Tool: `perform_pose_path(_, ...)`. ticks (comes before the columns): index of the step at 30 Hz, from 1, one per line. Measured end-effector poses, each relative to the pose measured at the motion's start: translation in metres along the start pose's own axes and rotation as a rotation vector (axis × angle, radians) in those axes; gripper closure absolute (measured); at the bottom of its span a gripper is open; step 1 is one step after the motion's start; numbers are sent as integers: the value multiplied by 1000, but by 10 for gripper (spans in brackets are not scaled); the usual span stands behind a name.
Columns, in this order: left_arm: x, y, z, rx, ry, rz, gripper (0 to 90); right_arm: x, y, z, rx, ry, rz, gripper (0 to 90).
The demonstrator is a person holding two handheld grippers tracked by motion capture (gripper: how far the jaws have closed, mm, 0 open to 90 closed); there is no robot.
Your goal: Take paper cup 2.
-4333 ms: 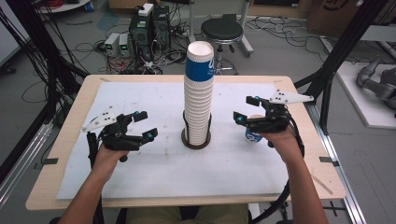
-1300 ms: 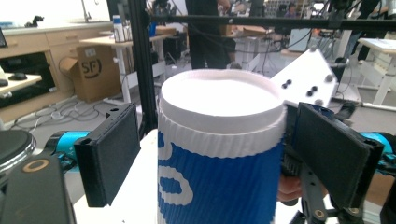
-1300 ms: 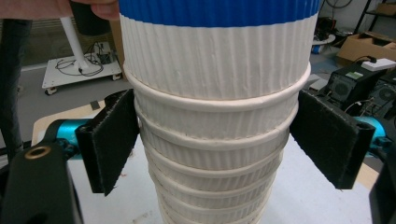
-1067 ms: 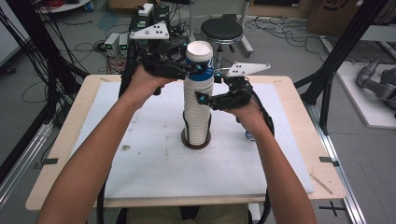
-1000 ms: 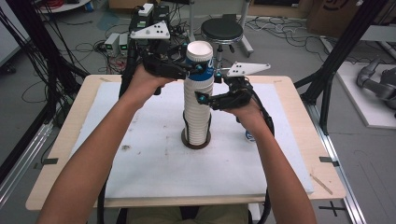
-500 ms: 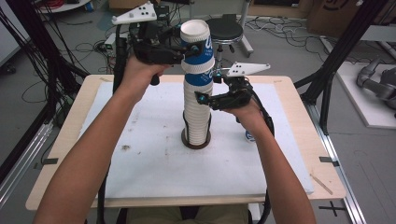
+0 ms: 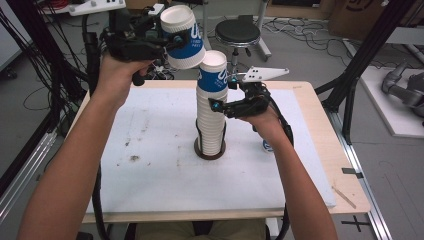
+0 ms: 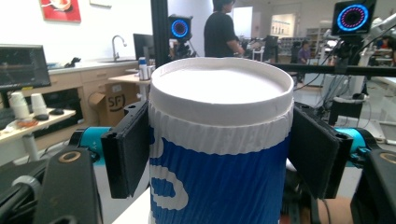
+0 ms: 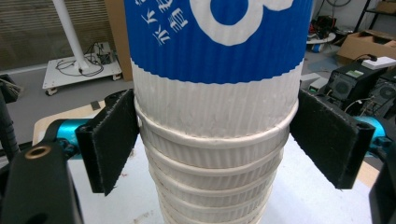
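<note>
Jaws: left gripper (image 7: 159,41) clamps the lifted cup (image 7: 182,36), upper left of frame; right gripper (image 7: 223,102) seemingly pinches the stack (image 7: 210,117).
Axis: cup tilted, stack upright at centre.

Black gripper (image 7: 167,42) bodies, teal joints, seemingly bare forearms.

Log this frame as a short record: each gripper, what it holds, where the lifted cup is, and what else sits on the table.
left gripper: shut on the lifted cup, pads on its upper sides; jaws have just been closing on it
lifted cup: clear of the stack, tilted, up and to the left of the stack's top in the high view
right gripper: shut on the cup stack, below the top cup's blue band
cup stack: upright in a dark round base
table: a single cup beside the right hand
</note>
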State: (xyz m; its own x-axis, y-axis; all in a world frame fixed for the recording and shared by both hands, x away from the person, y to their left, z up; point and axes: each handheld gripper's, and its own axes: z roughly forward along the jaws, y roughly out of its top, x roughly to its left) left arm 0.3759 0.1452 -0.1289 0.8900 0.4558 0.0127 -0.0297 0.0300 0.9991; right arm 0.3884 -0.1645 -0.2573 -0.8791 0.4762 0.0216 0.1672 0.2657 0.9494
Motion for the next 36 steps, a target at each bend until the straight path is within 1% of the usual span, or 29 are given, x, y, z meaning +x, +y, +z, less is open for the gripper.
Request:
perform_pose_path(3, 4, -11, -9, 18, 12, -12, 272, 0, 0, -1, 0, 0, 4, 165)
perform_pose_path(5, 6, -22, -14, 29, 16, -22, 271, 0, -1, -1, 1, 2, 4, 162)
perform_pose_path(8, 9, -38, -21, 48, 37, -33, 271, 0, -1, -1, -7, 6, 5, 155)
perform_pose_path(11, 8, -54, -28, 57, 35, -48, 270, 0, -2, -4, -27, 17, 20, 150)
perform_pose_path(14, 6, -69, -35, 60, 40, -52, 270, -2, -4, -9, -21, 32, 22, 151)
perform_pose_path(18, 3, -88, -43, 59, 45, -59, 269, 1, -6, -14, 1, 22, -9, 151)
perform_pose_path(20, 2, -97, -47, 63, 48, -64, 269, 2, -8, -17, 2, 17, -23, 151)
perform_pose_path(22, 2, -106, -50, 80, 52, -65, 269, 3, -11, -20, 5, 19, -29, 151)
perform_pose_path(25, 2, -117, -53, 84, 50, -85, 269, 3, -17, -24, 9, 24, -33, 151)
perform_pose_path(27, 0, -126, -56, 85, 50, -88, 269, 3, -23, -26, 18, 23, -29, 151)
perform_pose_path(29, -2, -133, -57, 99, 52, -83, 269, 3, -27, -28, 28, 15, -24, 151)
perform_pose_path(30, -3, -136, -57, 105, 50, -85, 269, 3, -29, -29, 22, 11, -28, 151)
perform_pose_path(33, -5, -147, -57, 125, 46, -86, 269, 4, -39, -33, 16, 19, -18, 151)
perform_pose_path(36, -9, -158, -56, 145, 47, -87, 269, 5, -49, -37, 31, 8, -5, 151)
